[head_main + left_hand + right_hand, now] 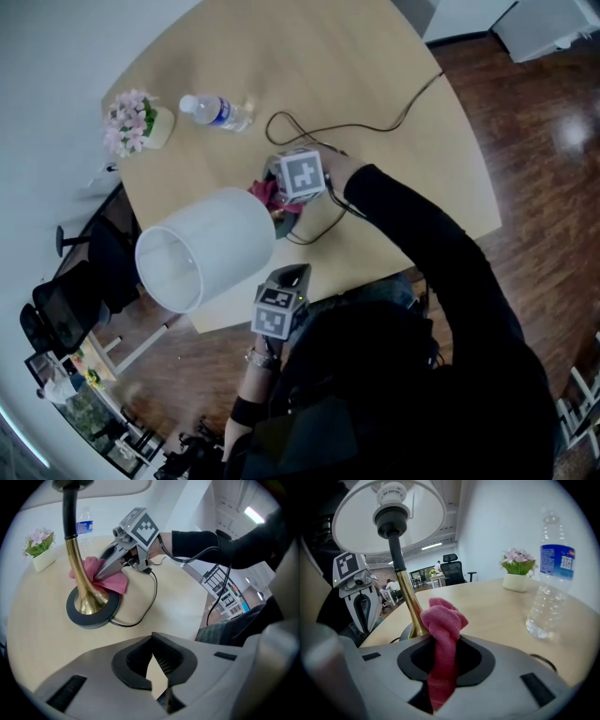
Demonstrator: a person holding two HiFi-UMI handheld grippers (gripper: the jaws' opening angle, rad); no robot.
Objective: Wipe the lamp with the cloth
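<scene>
**Step in hand.** The brass stem of the lamp (76,569) appears to be under wiping, low down, just above the flare into the dark round base (89,610).

**Tool state.**
- The right gripper (444,660) has its jaws narrowed onto the pink cloth (440,620). The bunched end of the cloth stands out beyond the tips.
- The left gripper (157,667) has its jaws together with nothing between them. It hangs clear of the lamp on the person's side.

**Recommendation.**
- Work the bunched end along the stem in strokes, so that fabric and not a jaw tip meets the brass.
- Nothing steadies the lamp, so side pressure should be light. Judged likely: a hard push at this height could slide or tip it.
- Bracing the base with the idle left gripper would help.
- The cord (151,595) loops off the base to the right and should stay out of the stroke.

**Position.**
- The lamp stands on the table (394,94) toward its near edge. In the head view its white shade (206,246) leans out over that edge.
- The cloth touches the stem on the side facing the right gripper, with its folds draped down towards the base.
- The shade is well above the cloth and untouched.
</scene>
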